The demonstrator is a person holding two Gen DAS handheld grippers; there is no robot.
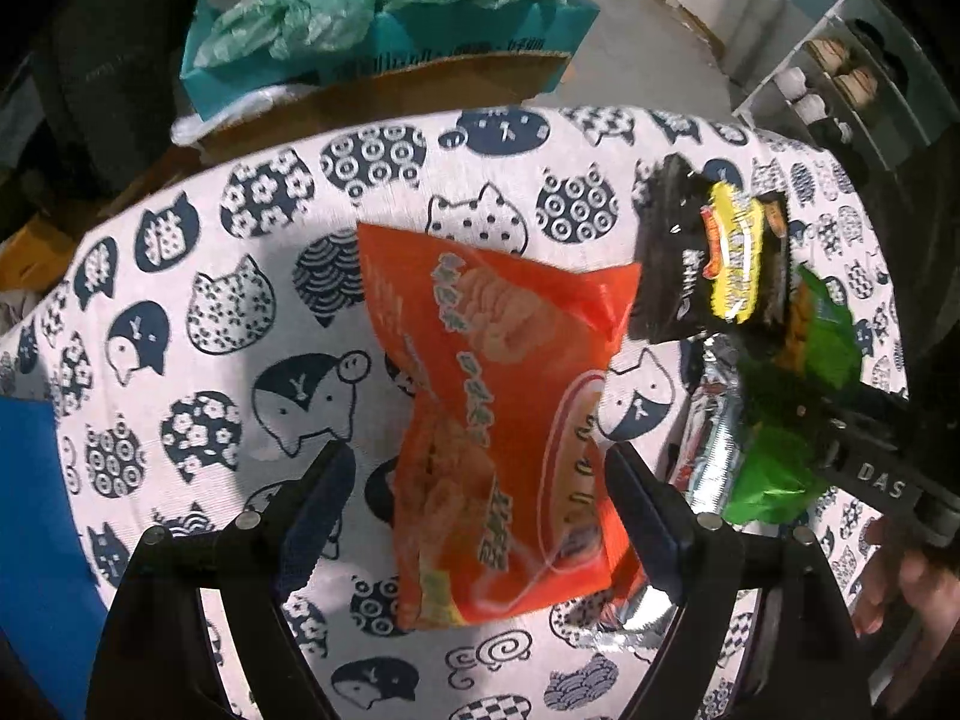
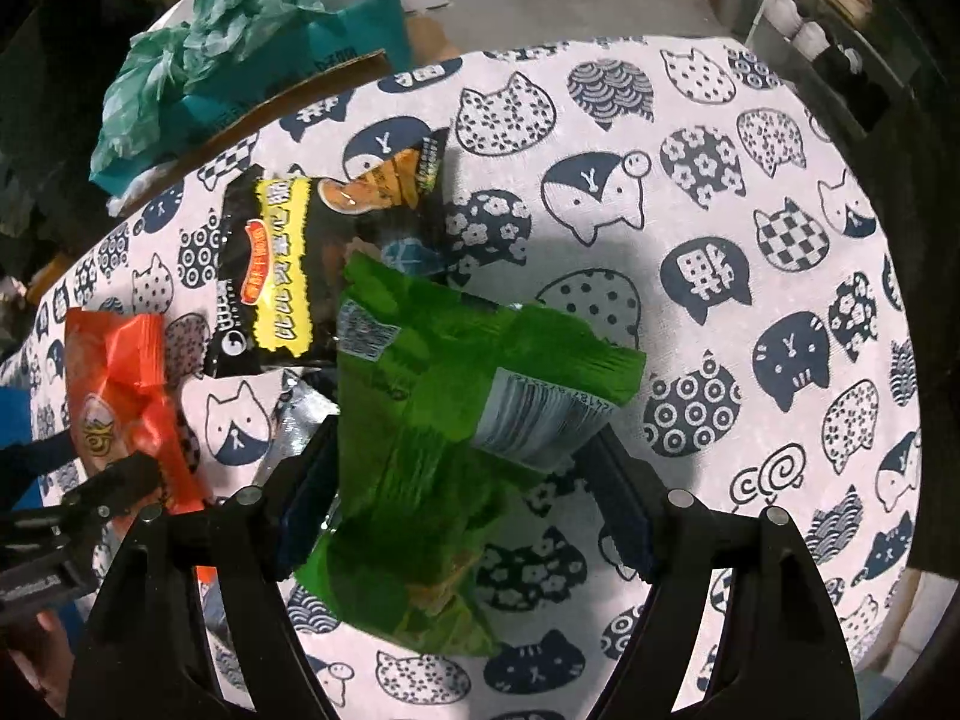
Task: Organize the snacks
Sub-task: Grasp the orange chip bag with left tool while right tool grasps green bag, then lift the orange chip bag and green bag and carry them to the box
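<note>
An orange snack bag lies crumpled on the cat-print tablecloth. My left gripper hangs over it, open, one finger on each side of the bag and a strip of cloth showing at the left pad. A green snack bag lies between the fingers of my right gripper. That bag brushes the left pad, and cloth shows beside the right one. Its top corner overlaps a black and yellow bag. A silver packet lies between the green and orange bags.
A teal carton stuffed with green plastic bags stands beyond the table's far edge. A white shelf with cups is at the far right. Something flat and blue sits at the left edge. A hand holds the right gripper.
</note>
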